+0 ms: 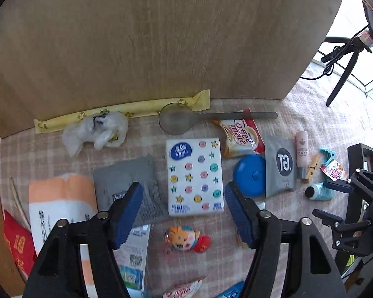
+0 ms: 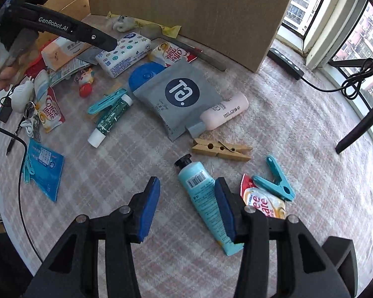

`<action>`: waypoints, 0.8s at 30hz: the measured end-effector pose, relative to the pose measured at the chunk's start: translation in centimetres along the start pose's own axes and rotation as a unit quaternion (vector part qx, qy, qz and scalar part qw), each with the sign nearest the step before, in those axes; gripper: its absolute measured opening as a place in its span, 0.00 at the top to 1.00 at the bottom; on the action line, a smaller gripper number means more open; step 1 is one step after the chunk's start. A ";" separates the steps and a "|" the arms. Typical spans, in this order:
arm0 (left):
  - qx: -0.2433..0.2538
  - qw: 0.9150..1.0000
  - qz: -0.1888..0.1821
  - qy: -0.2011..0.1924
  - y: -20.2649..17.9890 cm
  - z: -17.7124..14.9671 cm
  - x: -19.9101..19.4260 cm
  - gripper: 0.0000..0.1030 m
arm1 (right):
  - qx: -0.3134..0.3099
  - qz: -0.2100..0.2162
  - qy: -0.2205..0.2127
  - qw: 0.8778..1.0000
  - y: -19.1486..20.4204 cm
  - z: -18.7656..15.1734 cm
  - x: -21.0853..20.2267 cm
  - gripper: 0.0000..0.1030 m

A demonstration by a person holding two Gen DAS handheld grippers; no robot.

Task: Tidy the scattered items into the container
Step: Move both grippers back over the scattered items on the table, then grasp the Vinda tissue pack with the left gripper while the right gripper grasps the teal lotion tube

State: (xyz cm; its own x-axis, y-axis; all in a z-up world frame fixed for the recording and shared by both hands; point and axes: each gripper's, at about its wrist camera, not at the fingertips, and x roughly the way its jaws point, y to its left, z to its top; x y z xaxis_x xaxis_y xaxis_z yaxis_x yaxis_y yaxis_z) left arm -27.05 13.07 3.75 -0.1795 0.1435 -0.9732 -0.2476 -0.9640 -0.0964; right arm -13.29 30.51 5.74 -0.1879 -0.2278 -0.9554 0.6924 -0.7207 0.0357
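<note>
The left claw [image 1: 184, 213] stands wide, pointing steeply down, nothing between its blue pads. The white tissue pack [image 1: 195, 176], printed with stars and coloured dots, lies flat on the tabletop [image 1: 318, 114] in line with the gap between the pads, just beyond their tips. A grey sachet [image 1: 129, 183] lies partly under the left pad; a blue round lid [image 1: 248, 175] lies just beside the right pad.

The right claw [image 2: 187, 203] is also parted and holds nothing. A light-blue tube [image 2: 204, 198] with a black cap lies flat on the tabletop, its body running under the right pad, cap pointing far. Whether the pad touches it cannot be told. A wooden clothespin [image 2: 221, 150] lies just beyond the tube's cap; a teal clip [image 2: 276, 178] and a creamer sachet [image 2: 263, 201] lie to the right of the tube.

The cardboard box [image 2: 186, 7] stands at the far side of the tabletop. The surface carries a pale pink checked cloth. Windows [image 2: 335, 19] stand at the far right.
</note>
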 end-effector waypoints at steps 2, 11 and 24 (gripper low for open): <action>0.006 1.000 0.005 0.008 -0.2 0.5 0.6 0.32 | -0.011 -0.003 0.007 1.000 -0.1 0.2 0.3 0.56; 0.033 0.998 0.020 0.041 -1.6 0.7 3.3 0.28 | -0.036 -0.014 0.030 0.999 -0.6 0.4 1.7 0.56; 0.039 0.999 0.015 0.032 -2.7 -0.6 4.3 0.51 | 0.035 0.017 0.023 0.999 -1.8 -0.5 0.3 0.73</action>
State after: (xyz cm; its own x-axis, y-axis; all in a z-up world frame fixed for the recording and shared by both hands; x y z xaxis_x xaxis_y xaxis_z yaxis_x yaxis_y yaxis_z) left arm -26.61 16.21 -0.33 -0.1264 0.0981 -0.9871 -0.3161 -0.9472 -0.0537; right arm -14.25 32.01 5.21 -0.1317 -0.2249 -0.9654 0.6467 -0.7576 0.0883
